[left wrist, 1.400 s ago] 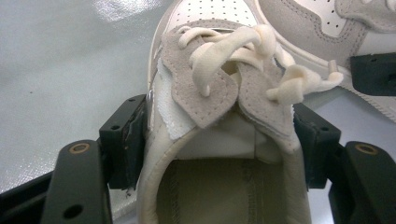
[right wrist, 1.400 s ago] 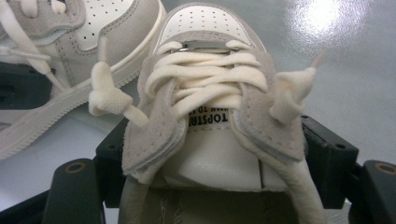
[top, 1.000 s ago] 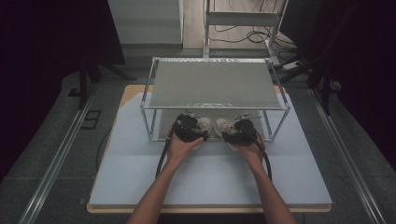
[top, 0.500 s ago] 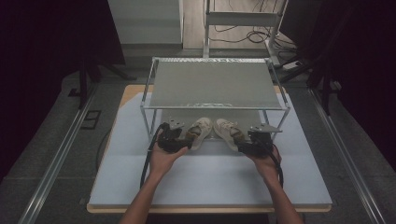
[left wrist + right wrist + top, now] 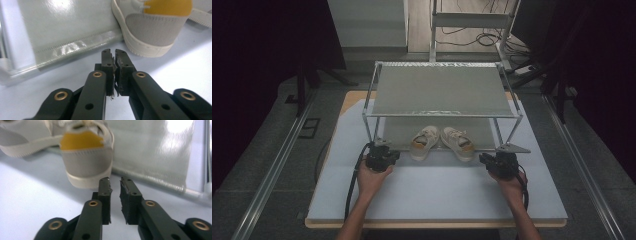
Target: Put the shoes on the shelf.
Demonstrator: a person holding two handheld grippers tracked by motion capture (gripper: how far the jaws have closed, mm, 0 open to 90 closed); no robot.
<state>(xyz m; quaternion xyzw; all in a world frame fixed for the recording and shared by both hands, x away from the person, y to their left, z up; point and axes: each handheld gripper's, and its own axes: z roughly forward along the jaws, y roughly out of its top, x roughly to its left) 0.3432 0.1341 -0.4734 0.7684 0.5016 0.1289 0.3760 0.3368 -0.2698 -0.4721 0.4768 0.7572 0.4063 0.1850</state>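
Shoes sitting under the rack, both grippers empty

Shoes are lying side by side on the desk (image 5: 437,195), on the lower shelf edge of the metal rack (image 5: 439,90), heels toward the person. The left shoe (image 5: 425,142) and the right shoe (image 5: 458,142) are almost touching each other. The left hand-held gripper (image 5: 382,150) is resting just beside the left shoe; its jaws have just been closing and are now pressed together with nothing between them. The right hand-held gripper (image 5: 497,159) is near the right shoe; its jaws have just been closing too, leaving a narrow gap, and are holding nothing.
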